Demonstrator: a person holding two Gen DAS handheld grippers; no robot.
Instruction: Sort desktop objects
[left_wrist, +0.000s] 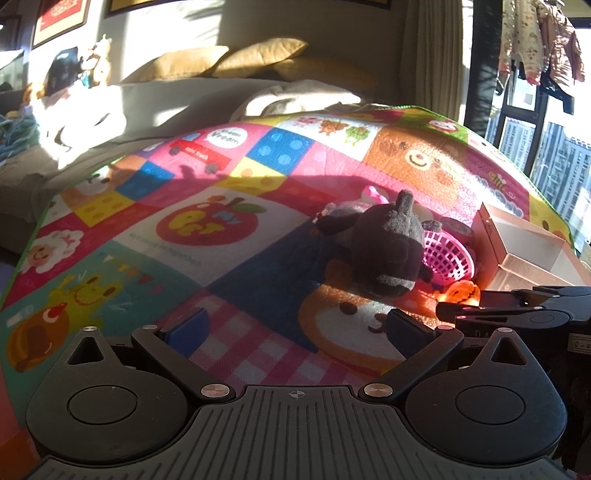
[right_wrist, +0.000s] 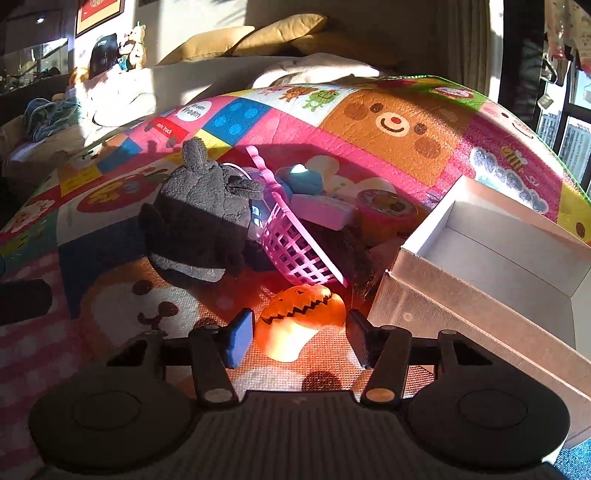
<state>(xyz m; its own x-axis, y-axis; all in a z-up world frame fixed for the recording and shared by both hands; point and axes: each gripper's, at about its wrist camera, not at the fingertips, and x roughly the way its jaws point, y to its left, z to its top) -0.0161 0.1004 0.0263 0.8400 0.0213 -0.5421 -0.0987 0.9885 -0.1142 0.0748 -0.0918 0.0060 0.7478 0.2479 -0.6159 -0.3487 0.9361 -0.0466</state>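
Note:
An orange jack-o'-lantern pumpkin toy (right_wrist: 299, 317) lies on the colourful play mat (right_wrist: 388, 122), between the fingers of my right gripper (right_wrist: 299, 332); the jaws stand open around it with small gaps on both sides. A dark grey plush toy (right_wrist: 203, 221) leans against a tipped pink plastic basket (right_wrist: 295, 247). Behind them lie a blue toy (right_wrist: 301, 179), a pink block (right_wrist: 321, 210) and a round tub (right_wrist: 386, 214). My left gripper (left_wrist: 295, 328) is open and empty above the mat, left of the plush (left_wrist: 388, 247), the basket (left_wrist: 448, 258) and the pumpkin (left_wrist: 461, 291).
An open white cardboard box (right_wrist: 491, 251) stands at the right, close to my right gripper; it also shows in the left wrist view (left_wrist: 528, 247). A sofa with cushions (right_wrist: 258, 37) lies beyond the mat. Windows are at the far right.

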